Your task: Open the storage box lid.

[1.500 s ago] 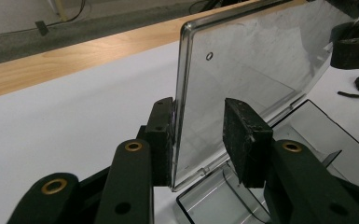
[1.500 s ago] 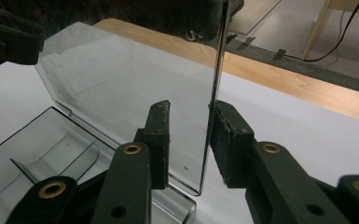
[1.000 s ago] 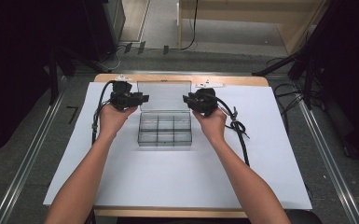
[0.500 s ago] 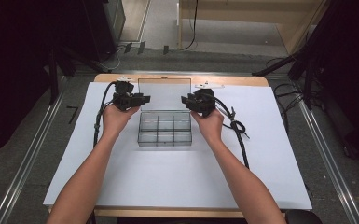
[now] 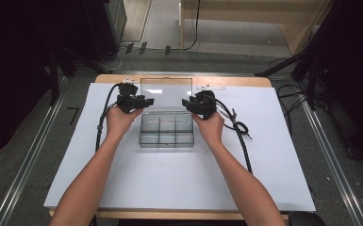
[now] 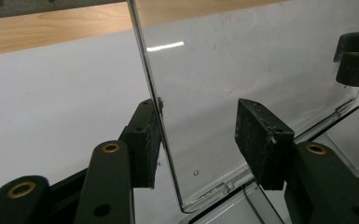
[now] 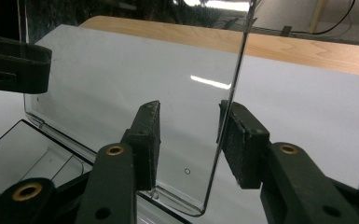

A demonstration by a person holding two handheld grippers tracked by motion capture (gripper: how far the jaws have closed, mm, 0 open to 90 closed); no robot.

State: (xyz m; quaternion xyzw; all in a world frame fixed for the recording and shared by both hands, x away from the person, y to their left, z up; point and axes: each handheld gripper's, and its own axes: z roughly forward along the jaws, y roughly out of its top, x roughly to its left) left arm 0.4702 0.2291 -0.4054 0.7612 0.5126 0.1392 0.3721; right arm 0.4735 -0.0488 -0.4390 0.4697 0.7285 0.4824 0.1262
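Note:
A clear plastic compartment box (image 5: 166, 131) sits mid-table with its clear lid (image 5: 166, 93) standing upright at the back. My left gripper (image 5: 144, 101) is at the lid's left edge and my right gripper (image 5: 187, 103) at its right edge. In the left gripper view the lid (image 6: 242, 70) edge lies against one pad (image 6: 144, 140) of the left gripper (image 6: 198, 121), and the other pad stands well off. In the right gripper view the lid (image 7: 121, 84) edge runs close by one pad (image 7: 240, 140) of the right gripper (image 7: 191, 126). Both sets of jaws have just been opening and no longer clamp the lid.
A white sheet (image 5: 273, 155) covers the wooden table (image 5: 245, 81), whose bare strip shows at the back. Black cables (image 5: 238, 132) trail from the right gripper across the sheet, and another cable (image 5: 103, 120) hangs from the left. Dark stands and floor rails flank the table.
Both hands stay almost in place at the lid's two edges. The jaws of each gripper stand wider apart than before, and the lid remains upright.

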